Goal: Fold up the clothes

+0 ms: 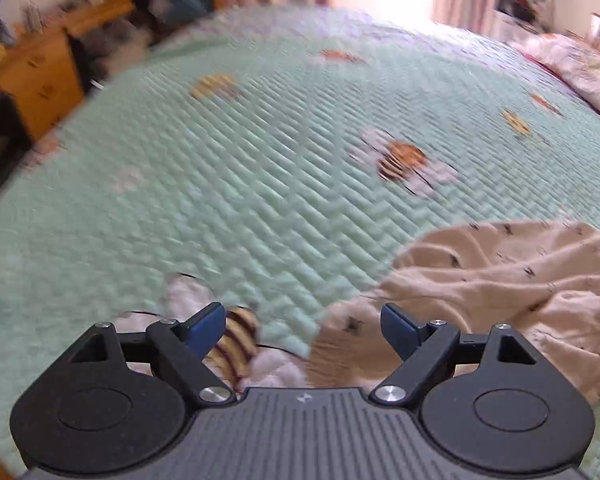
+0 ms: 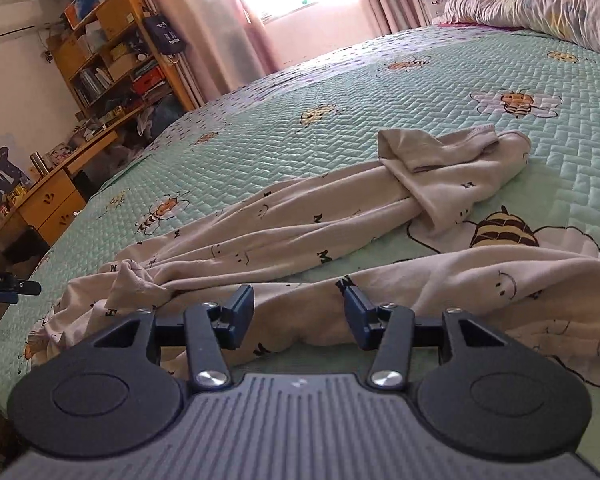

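Note:
A cream garment (image 2: pixel 300 224) printed with small black smileys and letters lies crumpled and stretched out on the green bee-patterned bedspread (image 2: pixel 340 136). One end is bunched up at the far right. My right gripper (image 2: pixel 298 300) sits low over the garment's near fold. Its jaws are apart, cloth lies between them, and the pads are not pressing on it. In the blurred left wrist view, my left gripper (image 1: pixel 303 324) is wide open above the bedspread (image 1: pixel 220 180). The garment (image 1: pixel 500 280) lies by its right finger, and nothing is held.
A flowered quilt or pillow (image 2: pixel 540 4) lies at the bed's far right. Left of the bed stand a wooden desk (image 2: pixel 52 200) and cluttered shelves (image 2: pixel 112 40). Curtains and a bright window are beyond the far edge. A dark blue-black tool part (image 2: pixel 8 284) shows at the left edge.

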### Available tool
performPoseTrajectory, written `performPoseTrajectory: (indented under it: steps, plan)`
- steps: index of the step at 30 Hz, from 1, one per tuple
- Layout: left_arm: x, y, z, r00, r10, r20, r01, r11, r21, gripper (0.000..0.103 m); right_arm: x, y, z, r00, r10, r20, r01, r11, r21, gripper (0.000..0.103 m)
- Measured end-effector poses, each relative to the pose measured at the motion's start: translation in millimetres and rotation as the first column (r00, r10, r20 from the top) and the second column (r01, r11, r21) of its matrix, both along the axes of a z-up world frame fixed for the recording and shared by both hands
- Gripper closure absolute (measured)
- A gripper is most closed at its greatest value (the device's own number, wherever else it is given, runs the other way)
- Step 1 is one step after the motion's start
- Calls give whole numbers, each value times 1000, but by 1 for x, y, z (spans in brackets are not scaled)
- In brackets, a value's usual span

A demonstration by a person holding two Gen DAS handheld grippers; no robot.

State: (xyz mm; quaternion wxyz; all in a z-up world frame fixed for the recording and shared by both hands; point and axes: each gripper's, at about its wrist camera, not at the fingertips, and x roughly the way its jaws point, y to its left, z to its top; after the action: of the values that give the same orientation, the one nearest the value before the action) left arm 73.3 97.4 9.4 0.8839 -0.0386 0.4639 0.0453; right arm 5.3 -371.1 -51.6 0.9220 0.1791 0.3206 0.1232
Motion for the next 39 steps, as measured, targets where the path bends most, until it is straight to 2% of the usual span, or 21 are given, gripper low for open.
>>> performPoseTrajectory:
  steps: [3,4,5,6,7,9,10,12,14,15,16,19,21,24,26,28,30,36,39]
  plan:
    - [12,-5,-19,997,-60,-52,55,994,-98,19,-1,2,0,1000,-4,-7,4,1000,-5,51]
    - [12,-7,-22,997,-60,-54,53,991,-123,36,-2,2,1,1000,-5,-3,5,1000,-13,51]
    - [11,-12,-22,996,-71,-54,62,986,-157,73,-2,3,2,1000,-7,0,7,1000,-19,51]
    - [7,-21,-19,994,-97,-44,87,977,-194,94,-3,2,3,1000,-10,2,10,1000,-22,51]
    - [1,-33,-15,991,-127,-33,117,969,-218,98,-4,2,3,1000,-13,3,14,1000,-21,51]
    - [-18,-68,-4,976,-216,1,212,956,-205,99,-5,1,2,1000,-21,0,21,1000,-14,51]
    - [-33,-89,3,956,-293,25,292,938,-187,99,-5,0,1,1000,-21,-1,21,1000,-12,51]
    - [-66,-133,10,892,-449,43,450,879,-158,91,-7,1,0,1000,-20,-2,20,1000,-9,51]
    - [-92,-164,3,840,-543,10,538,829,-152,79,-8,3,0,1000,-15,-2,15,1000,-8,51]
    - [-101,-172,-2,825,-565,-5,558,816,-153,76,-9,4,0,1000,-11,-1,11,1000,-6,51]
    - [-104,-172,-6,829,-559,-17,550,821,-154,72,-10,4,0,1000,-7,0,7,1000,-4,51]
    - [-112,-168,-17,844,-535,-47,522,837,-165,73,-13,5,1,1000,8,2,-8,1000,-7,51]
    - [-111,-148,-11,871,-490,-31,472,854,-220,73,-15,4,1,1000,12,4,-12,1000,-8,51]
    - [-111,-120,10,898,-439,39,434,866,-248,62,-15,0,-1,1000,2,-2,-2,1000,12,51]
    - [-105,-107,25,929,-357,95,370,904,-215,45,-14,-1,-2,1000,-3,-3,3,1000,21,51]
    - [-92,-95,28,957,-265,115,283,941,-185,41,-14,2,-3,1000,-1,1,1,1000,22,50]
    - [-69,-88,21,976,-201,83,212,963,-167,41,-14,5,-4,1000,7,-2,-7,1000,20,50]
    - [-21,-83,-14,989,-147,-31,137,969,-204,46,-16,8,-3,1000,13,5,-13,1000,-16,50]
    - [-11,-89,-22,986,-160,-45,146,964,-221,51,-15,7,-3,1000,5,4,-5,1000,-18,50]
